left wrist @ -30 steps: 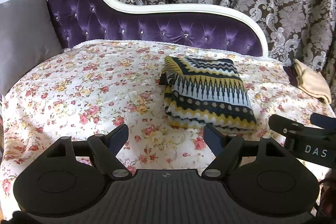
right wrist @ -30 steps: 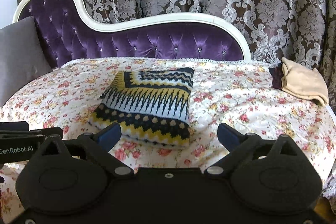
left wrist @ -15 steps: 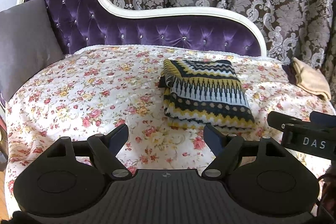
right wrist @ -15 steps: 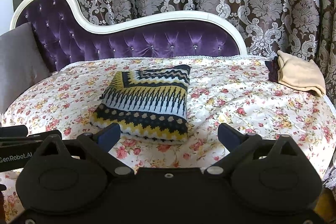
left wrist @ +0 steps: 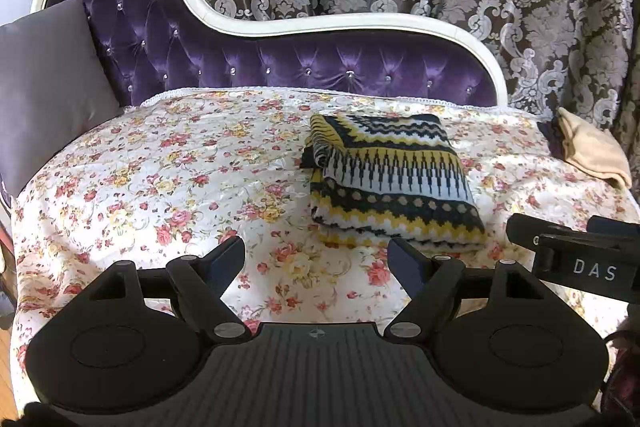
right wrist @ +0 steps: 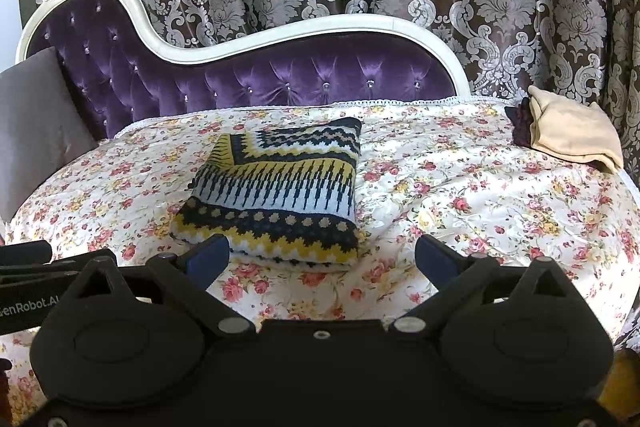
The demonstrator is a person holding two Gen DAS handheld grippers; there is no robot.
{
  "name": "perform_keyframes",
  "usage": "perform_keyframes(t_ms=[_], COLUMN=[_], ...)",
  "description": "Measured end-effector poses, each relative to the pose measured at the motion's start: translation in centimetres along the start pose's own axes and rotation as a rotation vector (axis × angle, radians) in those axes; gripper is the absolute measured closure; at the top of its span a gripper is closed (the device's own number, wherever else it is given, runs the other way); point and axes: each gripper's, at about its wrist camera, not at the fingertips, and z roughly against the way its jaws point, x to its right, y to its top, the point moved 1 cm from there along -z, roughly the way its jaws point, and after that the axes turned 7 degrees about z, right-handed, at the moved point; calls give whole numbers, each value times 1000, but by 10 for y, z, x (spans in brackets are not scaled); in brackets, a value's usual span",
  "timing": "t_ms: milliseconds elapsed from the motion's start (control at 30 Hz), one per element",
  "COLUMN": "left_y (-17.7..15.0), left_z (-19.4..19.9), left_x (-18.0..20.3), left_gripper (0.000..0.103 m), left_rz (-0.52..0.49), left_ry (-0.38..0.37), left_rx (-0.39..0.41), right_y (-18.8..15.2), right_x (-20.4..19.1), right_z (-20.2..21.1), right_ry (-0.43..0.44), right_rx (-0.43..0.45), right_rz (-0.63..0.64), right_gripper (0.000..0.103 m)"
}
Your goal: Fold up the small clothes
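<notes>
On the floral bedspread (left wrist: pixel 168 187), the folded patterned knit garment (left wrist: pixel 390 183) lies just beyond the 2 claws, ahead-right of the left gripper (left wrist: pixel 316 259) and ahead-left of the right gripper (right wrist: pixel 322 255), both gaping wide and holding nothing.

open floral cover (left wrist: pixel 180 187) left of folded knit (left wrist: pixel 392 183), grey cushion (left wrist: pixel 44 87) far left, beige pile (right wrist: pixel 572 131) far right

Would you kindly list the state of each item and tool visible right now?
Patterned knit garment: folded, lying flat on the floral cover.
Beige garment: folded, at the cover's far right edge.
Grey cushion: leaning upright against the backrest.
Left tool: open, empty.
Right tool: open, empty.
</notes>
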Motion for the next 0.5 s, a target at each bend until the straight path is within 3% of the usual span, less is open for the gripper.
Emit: perform_keyframes(t_ms=[500], left_y=[0], left_z=[-1], left_x=[-1], left_gripper=[25], left_rz=[-3], left_ry=[0], left_rx=[-2], right_y=[-1], right_x=[-1], right_z=[-2], right_ry=[11], right_rx=[-9], right_rz=[-13], right_gripper=[3])
